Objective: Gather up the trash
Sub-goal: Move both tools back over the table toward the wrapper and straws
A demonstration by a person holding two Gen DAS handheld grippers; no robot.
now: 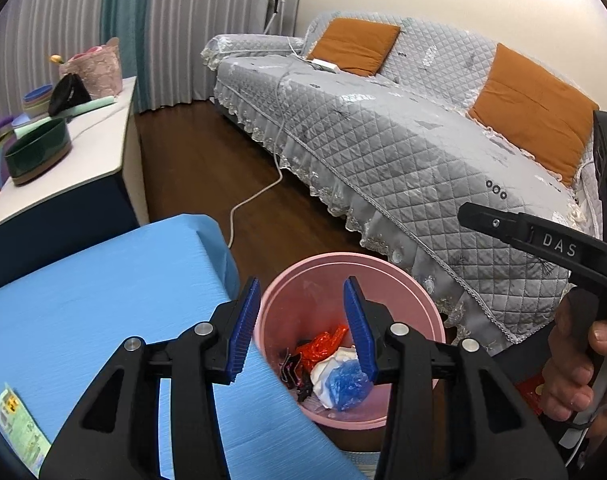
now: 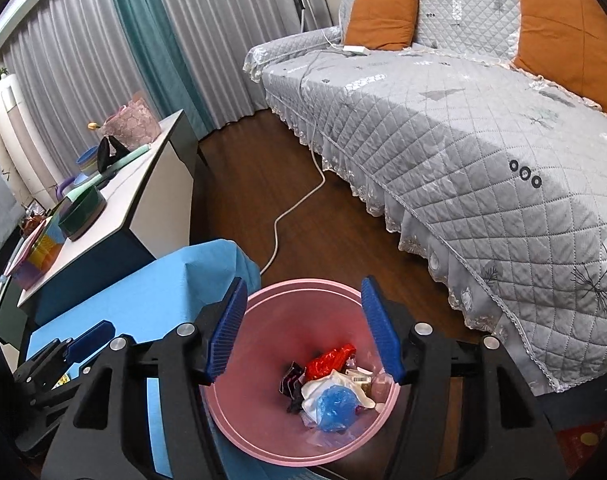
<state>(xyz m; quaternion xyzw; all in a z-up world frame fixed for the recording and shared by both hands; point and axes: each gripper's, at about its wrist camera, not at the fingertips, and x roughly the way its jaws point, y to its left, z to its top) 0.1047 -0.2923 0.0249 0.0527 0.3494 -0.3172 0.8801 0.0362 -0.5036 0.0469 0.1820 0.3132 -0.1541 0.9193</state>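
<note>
Now the left gripper (image 1: pixel 301 330) is hanging with its jaws apart, holding nothing. Below, the pink bin (image 2: pixel 263 432) is keeping crinkly wrappers and a soft blue bag (image 2: pixel 335 406); light, pinch a fold. The right gripper (image 2: pixel 303 332) is released too.

- Dark brown wooden floor (image 2: pixel 239 184) with a white cable (image 2: pixel 299 204) trailing across it.
- Grey quilted sofa cover (image 2: pixel 455 136), orange cushions (image 2: pixel 381 12).
- Grey and teal pleated curtains (image 2: pixel 151 40).
- White-topped counter (image 2: pixel 143 184).
</note>
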